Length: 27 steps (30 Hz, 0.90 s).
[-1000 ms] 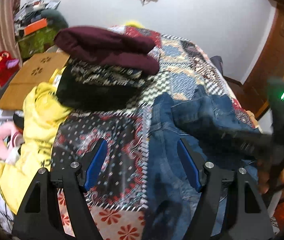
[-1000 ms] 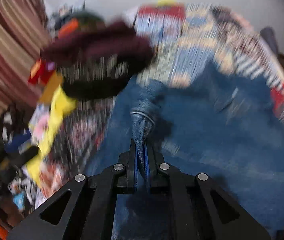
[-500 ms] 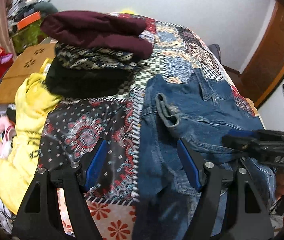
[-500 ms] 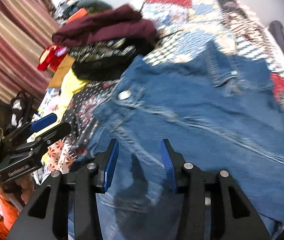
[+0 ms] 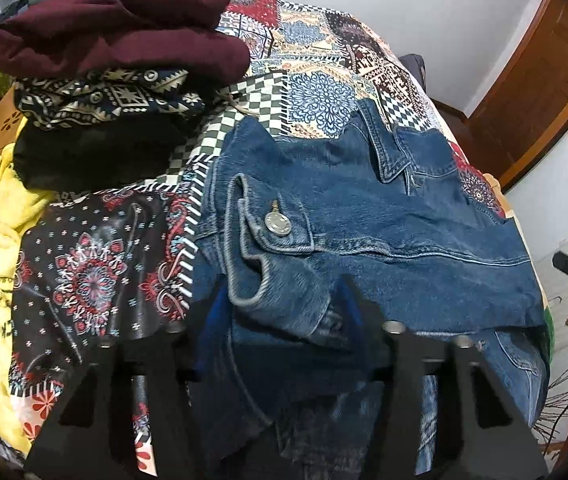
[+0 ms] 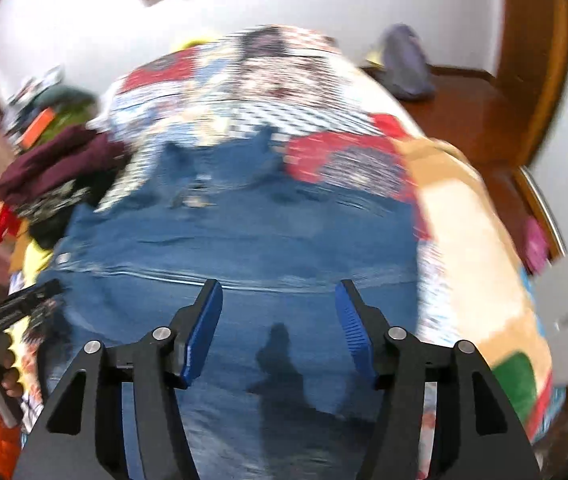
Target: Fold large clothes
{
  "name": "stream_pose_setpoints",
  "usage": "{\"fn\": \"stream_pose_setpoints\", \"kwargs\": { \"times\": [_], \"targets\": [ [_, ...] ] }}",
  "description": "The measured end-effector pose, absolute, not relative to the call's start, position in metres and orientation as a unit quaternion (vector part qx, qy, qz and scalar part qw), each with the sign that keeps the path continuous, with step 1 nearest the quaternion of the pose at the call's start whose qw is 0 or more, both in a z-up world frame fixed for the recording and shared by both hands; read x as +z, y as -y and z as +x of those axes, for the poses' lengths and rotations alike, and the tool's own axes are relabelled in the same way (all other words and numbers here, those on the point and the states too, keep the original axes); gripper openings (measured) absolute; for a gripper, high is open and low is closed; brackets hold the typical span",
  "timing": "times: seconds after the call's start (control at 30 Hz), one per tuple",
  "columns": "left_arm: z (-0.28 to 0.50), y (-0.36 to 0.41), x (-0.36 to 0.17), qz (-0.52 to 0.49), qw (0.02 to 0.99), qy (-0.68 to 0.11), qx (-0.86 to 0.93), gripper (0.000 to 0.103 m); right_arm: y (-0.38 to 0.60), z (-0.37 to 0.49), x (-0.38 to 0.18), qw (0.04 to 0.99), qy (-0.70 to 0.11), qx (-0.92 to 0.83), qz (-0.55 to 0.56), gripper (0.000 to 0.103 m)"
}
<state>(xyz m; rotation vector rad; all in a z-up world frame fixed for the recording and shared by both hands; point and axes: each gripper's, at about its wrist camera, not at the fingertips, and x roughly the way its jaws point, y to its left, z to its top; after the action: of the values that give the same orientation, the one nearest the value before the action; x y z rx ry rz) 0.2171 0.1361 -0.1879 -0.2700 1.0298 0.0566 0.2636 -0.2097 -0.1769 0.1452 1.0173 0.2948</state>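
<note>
I am seeing one denim jacket (image 5: 364,232) lying on one patchwork bedspread (image 5: 316,60), showing one metal button (image 5: 279,224). I am counting three folded garments stacking at the side: one maroon (image 5: 116,40), one patterned (image 5: 104,100), one black (image 5: 92,156). One yellow garment (image 5: 0,216) is lying beside them.

Matt blue denim jacket (image 5: 364,240) with a shiny metal button (image 5: 277,224) on patterned cloth bedspread (image 5: 316,92).

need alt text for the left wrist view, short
A blue denim jacket lies on a patchwork bedspread, its buttoned cuff bunched between the open fingers of the left gripper. To the left, a stack of folded clothes is topped by a maroon garment, with yellow cloth hanging at the bed's edge.
</note>
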Motion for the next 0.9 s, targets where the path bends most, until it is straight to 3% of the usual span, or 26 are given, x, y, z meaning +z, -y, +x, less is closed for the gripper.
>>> {"fn": "stream_pose_setpoints", "kwargs": {
  "times": [0.2,0.47,0.57,0.63,0.73,0.9],
  "targets": [
    [0.215,-0.130,-0.171,-0.120,0.876,-0.467,0.010,0.018,0.250,0.267,-0.210,0.841,-0.520,0.093,0.118,0.055],
    [0.201,-0.135,-0.146,-0.099,0.896,-0.433,0.002,0.017,0.260,0.265,-0.229,0.827,-0.534,0.089,0.151,0.055],
    [0.204,-0.136,-0.173,-0.084,0.877,-0.474,0.018,0.023,0.258,0.265,-0.238,0.822,-0.540,0.093,0.154,0.057],
    [0.205,-0.135,-0.198,-0.065,0.859,-0.507,0.030,0.038,0.258,0.263,-0.242,0.819,-0.544,0.096,0.158,0.059],
    [0.199,-0.134,-0.204,-0.044,0.861,-0.506,0.042,0.053,0.258,0.261,-0.245,0.816,-0.547,0.099,0.159,0.060],
    [0.200,-0.139,-0.187,-0.031,0.864,-0.502,0.032,0.060,0.263,0.268,-0.234,0.820,-0.541,0.102,0.158,0.060]
  ]
}}
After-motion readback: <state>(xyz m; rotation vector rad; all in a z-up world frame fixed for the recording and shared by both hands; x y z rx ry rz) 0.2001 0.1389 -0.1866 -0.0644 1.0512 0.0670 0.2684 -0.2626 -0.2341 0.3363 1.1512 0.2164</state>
